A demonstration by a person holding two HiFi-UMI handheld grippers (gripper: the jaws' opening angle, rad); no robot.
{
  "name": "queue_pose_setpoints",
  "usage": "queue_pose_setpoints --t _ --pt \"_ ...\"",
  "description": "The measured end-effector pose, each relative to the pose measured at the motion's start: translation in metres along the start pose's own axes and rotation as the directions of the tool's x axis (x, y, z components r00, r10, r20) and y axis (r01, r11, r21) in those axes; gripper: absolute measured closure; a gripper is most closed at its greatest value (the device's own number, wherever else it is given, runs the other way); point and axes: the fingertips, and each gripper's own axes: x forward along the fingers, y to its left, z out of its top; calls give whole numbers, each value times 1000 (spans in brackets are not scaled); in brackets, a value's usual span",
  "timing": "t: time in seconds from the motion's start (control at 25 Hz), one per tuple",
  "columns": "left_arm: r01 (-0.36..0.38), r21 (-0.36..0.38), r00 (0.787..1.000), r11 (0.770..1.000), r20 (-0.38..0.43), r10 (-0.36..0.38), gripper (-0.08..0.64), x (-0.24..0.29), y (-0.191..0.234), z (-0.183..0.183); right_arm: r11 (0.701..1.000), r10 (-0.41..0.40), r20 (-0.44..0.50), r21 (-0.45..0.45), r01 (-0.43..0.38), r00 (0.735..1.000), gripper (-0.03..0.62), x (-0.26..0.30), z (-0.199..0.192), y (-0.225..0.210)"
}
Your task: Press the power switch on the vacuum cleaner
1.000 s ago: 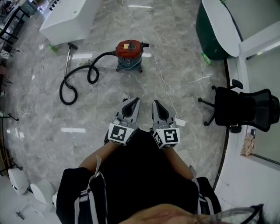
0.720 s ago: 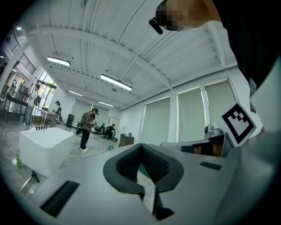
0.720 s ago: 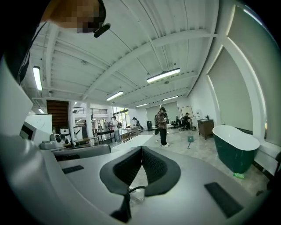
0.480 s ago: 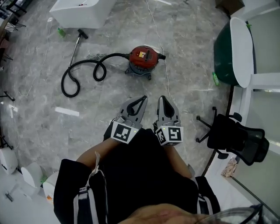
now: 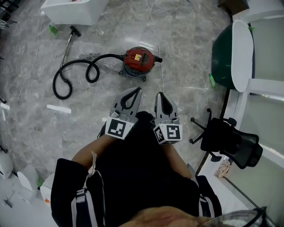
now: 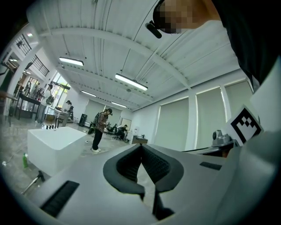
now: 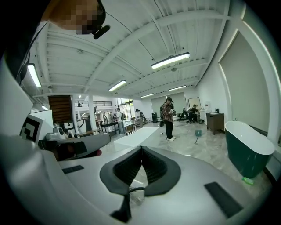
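Observation:
The red vacuum cleaner (image 5: pixel 138 60) stands on the marble floor ahead of me, its yellow-marked top facing up. Its black hose (image 5: pixel 73 75) loops off to the left and ends in a metal wand (image 5: pixel 66 46). My left gripper (image 5: pixel 137 90) and right gripper (image 5: pixel 158 95) are held side by side close to my body, well short of the vacuum. Both are shut with nothing between the jaws. The left gripper (image 6: pixel 141 145) and the right gripper (image 7: pixel 142 148) point out across the hall in their own views, and the vacuum does not show there.
A white cord (image 5: pixel 155 35) runs from the vacuum to the back. A white block (image 5: pixel 73 9) stands at the far left, a dark green bathtub (image 5: pixel 224 51) at the right, and a black office chair (image 5: pixel 228 139) at the near right. People stand far off in the hall (image 7: pixel 168 114).
The head view has swung, so the chair and tub sit differently in frame and the vacuum looks slightly nearer. Both grippers keep the same shut, side-by-side pose.

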Motion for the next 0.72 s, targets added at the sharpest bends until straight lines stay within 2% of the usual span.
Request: queue_pose_setpoints --t 0.24,0.4,0.52,0.72 --pt "-43 19 998 999 -39 43 541 24 3 -10 997 65 -18 29 -64 998 575 23 1 -12" --pt "-79 12 997 997 -21 79 541 37 1 -6 989 145 -35 40 -144 989 575 41 0 -6" --pt "-89 12 994 996 -62 89 541 40 2 -15 982 185 -51 50 -182 981 575 51 -6 2" --pt "-131 -1 986 991 -105 130 541 52 12 -31 978 205 -92 61 -200 974 575 76 -23 -10"
